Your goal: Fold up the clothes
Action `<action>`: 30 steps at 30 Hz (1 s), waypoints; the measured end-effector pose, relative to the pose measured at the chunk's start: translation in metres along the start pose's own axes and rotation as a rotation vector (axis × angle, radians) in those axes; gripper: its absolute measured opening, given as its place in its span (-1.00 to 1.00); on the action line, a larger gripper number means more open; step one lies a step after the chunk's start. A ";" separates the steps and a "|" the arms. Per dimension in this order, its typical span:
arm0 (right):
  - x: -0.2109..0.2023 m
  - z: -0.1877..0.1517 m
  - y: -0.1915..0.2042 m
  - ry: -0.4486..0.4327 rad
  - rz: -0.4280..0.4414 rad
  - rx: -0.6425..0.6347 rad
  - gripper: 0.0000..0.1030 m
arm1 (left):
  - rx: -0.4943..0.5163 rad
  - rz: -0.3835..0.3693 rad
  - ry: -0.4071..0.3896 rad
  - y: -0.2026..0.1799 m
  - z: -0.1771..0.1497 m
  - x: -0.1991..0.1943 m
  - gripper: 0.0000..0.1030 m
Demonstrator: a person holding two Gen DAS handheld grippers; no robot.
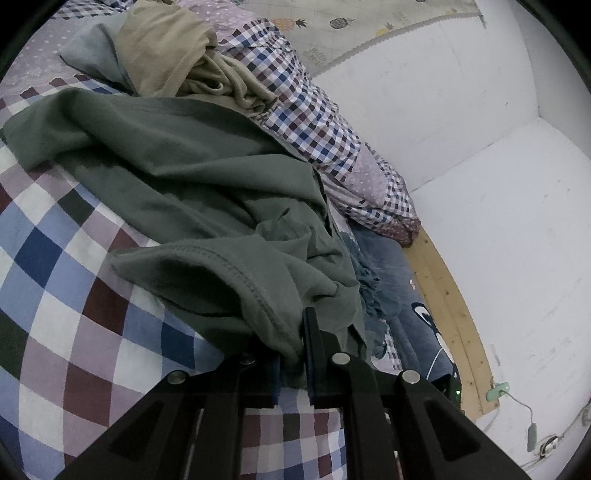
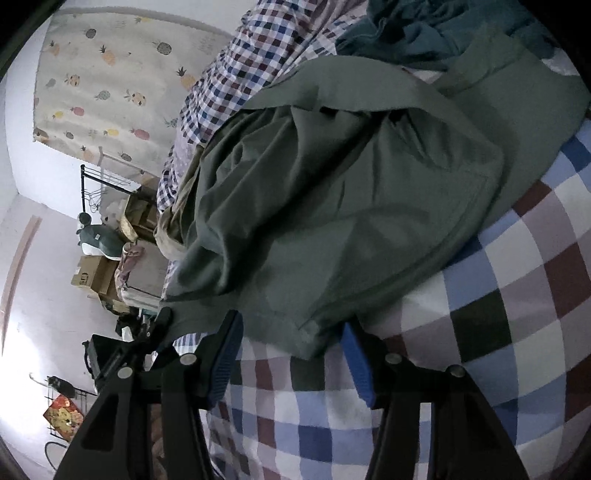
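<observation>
Closest to me, my left gripper (image 1: 295, 354) has its fingers (image 1: 314, 343) pinched tight on a bunched fold of the green shirt (image 1: 177, 177), the hem seam curling just to the left of them. My right gripper (image 2: 291, 354) has its fingers (image 2: 356, 362) spread wide, with a corner of the same green shirt (image 2: 332, 206) lying between the blue pads (whether either pad touches the cloth, I cannot tell).

The shirt lies crumpled on the bed, on top of the big-checked blanket (image 1: 55, 258) in blue, maroon and white, which shows bare beneath both grippers (image 2: 517, 314).

Beyond the shirt in the left view a tan garment (image 1: 177, 55) is heaped, with a grey-blue piece of cloth (image 1: 92, 51) just beside it. A quilt with smaller checks (image 1: 303, 110) runs along the wall side of the bed, and a dark blue cloth with a cartoon print (image 1: 417, 317) sits between it and the wooden bed edge (image 1: 447, 295). The white wall (image 1: 498, 184) rises past that.

In the right view a teal garment (image 2: 443, 29) lies at the far end of the shirt. Farthest off hangs a pineapple-print curtain (image 2: 110, 85), with cardboard boxes (image 2: 92, 277) and a black rack (image 2: 110, 177) below it.
</observation>
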State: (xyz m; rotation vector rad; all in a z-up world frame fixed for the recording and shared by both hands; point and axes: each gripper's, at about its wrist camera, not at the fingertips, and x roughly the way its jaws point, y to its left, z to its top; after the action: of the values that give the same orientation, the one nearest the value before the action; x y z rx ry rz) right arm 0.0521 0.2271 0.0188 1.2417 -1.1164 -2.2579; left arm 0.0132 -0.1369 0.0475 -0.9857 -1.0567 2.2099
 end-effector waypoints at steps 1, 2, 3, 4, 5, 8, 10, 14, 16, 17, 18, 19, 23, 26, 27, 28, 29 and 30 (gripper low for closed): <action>0.000 0.000 0.000 -0.004 -0.002 -0.001 0.11 | 0.001 0.003 0.001 0.000 -0.001 0.000 -0.82; 0.001 0.000 0.000 -0.006 -0.007 -0.005 0.11 | 0.001 0.006 0.004 0.000 -0.001 0.000 -0.83; 0.002 0.000 0.000 -0.008 -0.012 -0.010 0.10 | 0.001 0.009 0.007 0.001 -0.001 0.001 -0.83; 0.003 0.000 0.001 -0.010 -0.027 -0.023 0.08 | 0.002 0.012 0.009 0.001 -0.002 0.001 -0.82; 0.005 0.000 0.003 -0.011 -0.046 -0.038 0.00 | 0.001 0.015 0.012 0.001 -0.002 0.001 -0.83; 0.009 -0.001 0.006 -0.013 -0.091 -0.075 -0.56 | -0.007 0.021 0.020 0.003 -0.003 0.002 -0.83; 0.008 0.000 0.007 -0.011 -0.093 -0.087 -0.83 | -0.004 0.017 0.020 0.001 -0.003 0.001 -0.83; 0.003 -0.006 0.031 -0.036 -0.098 -0.234 -0.83 | 0.044 -0.001 0.012 -0.011 -0.003 -0.002 -0.82; 0.001 -0.010 0.046 -0.053 -0.107 -0.331 -0.81 | 0.073 -0.026 0.019 -0.019 -0.004 -0.003 -0.82; -0.001 -0.012 0.054 -0.061 -0.111 -0.379 -0.78 | 0.087 -0.038 0.026 -0.023 -0.004 -0.003 -0.82; -0.002 -0.014 0.062 -0.070 -0.116 -0.428 -0.78 | 0.102 -0.045 0.037 -0.027 -0.006 -0.002 -0.82; -0.003 -0.016 0.069 -0.078 -0.120 -0.476 -0.78 | 0.116 -0.053 0.049 -0.031 -0.007 0.000 -0.82; 0.011 -0.029 0.085 -0.078 -0.199 -0.634 -0.74 | 0.138 -0.051 0.130 -0.036 -0.018 0.017 -0.83; 0.024 -0.039 0.091 -0.058 -0.238 -0.727 -0.43 | 0.155 -0.042 0.194 -0.039 -0.026 0.031 -0.83; 0.027 -0.044 0.094 -0.056 -0.240 -0.758 -0.17 | 0.161 -0.043 0.211 -0.040 -0.029 0.035 -0.83; 0.030 -0.049 0.096 -0.055 -0.241 -0.789 -0.06 | 0.164 -0.044 0.223 -0.041 -0.031 0.038 -0.83; 0.033 -0.053 0.099 -0.059 -0.244 -0.815 0.11 | 0.162 -0.044 0.226 -0.041 -0.032 0.038 -0.83; 0.035 -0.057 0.102 -0.067 -0.256 -0.847 0.21 | 0.156 -0.044 0.227 -0.040 -0.033 0.039 -0.83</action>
State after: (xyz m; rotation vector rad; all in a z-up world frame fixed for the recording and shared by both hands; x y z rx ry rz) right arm 0.0709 0.1133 0.0597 0.9659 0.0534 -2.5237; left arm 0.0197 -0.0726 0.0503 -1.1012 -0.7849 2.0524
